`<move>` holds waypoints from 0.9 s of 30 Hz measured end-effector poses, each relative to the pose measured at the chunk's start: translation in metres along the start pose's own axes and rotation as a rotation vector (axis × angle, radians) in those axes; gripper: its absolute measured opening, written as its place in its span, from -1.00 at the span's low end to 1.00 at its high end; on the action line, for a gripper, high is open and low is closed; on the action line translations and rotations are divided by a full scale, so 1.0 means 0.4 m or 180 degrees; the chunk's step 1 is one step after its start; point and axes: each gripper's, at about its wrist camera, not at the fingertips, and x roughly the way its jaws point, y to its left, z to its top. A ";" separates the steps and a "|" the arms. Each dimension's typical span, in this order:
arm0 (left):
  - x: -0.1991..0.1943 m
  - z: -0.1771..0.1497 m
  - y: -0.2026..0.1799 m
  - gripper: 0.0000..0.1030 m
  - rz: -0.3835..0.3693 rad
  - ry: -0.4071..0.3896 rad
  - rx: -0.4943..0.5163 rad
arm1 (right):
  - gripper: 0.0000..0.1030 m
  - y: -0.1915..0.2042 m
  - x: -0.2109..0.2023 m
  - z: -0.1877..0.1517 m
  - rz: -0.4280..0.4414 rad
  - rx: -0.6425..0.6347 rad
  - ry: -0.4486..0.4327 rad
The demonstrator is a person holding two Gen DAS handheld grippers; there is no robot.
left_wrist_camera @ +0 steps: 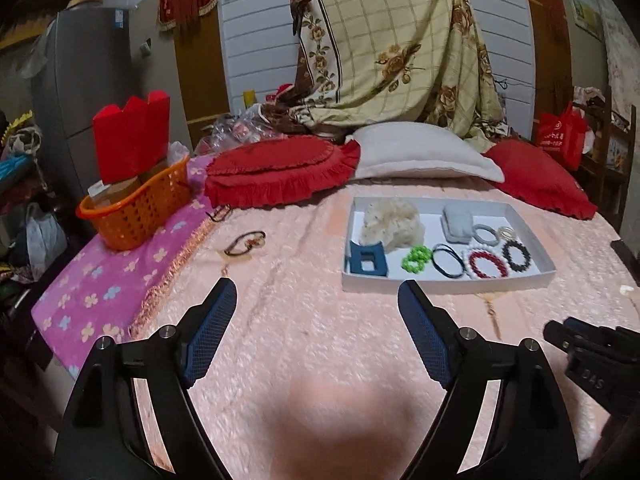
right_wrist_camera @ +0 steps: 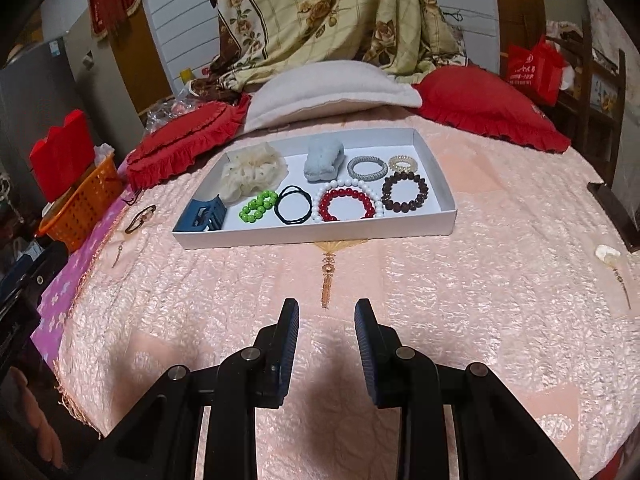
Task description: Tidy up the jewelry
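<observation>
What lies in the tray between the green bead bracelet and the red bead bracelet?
A black hair tie lies between the green bead bracelet and the red bead bracelet, on the tray floor. The right wrist view shows it best.

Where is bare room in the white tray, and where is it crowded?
White tray: bare floor along the far wall between cream scrunchie and pale blue clip, and in the far right corner. The front row, blue claw clip to brown bracelet, is packed.

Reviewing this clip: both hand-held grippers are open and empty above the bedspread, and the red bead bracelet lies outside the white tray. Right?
Not quite. The red bead bracelet lies inside the white tray, ringed by a white bead bracelet, as the right wrist view shows. The left hand-held gripper and right hand-held gripper are indeed open and empty.
</observation>
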 end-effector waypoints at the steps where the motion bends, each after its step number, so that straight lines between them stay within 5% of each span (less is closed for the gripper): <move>1: -0.010 -0.002 -0.003 0.61 -0.0001 0.0015 -0.0012 | -0.47 0.000 -0.007 -0.002 -0.0008 -0.0010 -0.0022; 12: -0.155 0.006 0.001 0.63 0.0075 -0.0390 -0.0266 | -0.40 0.003 -0.082 -0.023 -0.0071 -0.0093 -0.0245; 18: -0.146 -0.002 0.016 0.63 -0.0253 -0.0109 -0.0317 | -0.36 0.015 -0.110 -0.033 -0.0112 -0.0144 -0.0345; 27: -0.136 -0.039 -0.028 0.63 -0.0292 0.0111 -0.0155 | -0.32 0.031 -0.114 -0.044 -0.0162 -0.0229 -0.0347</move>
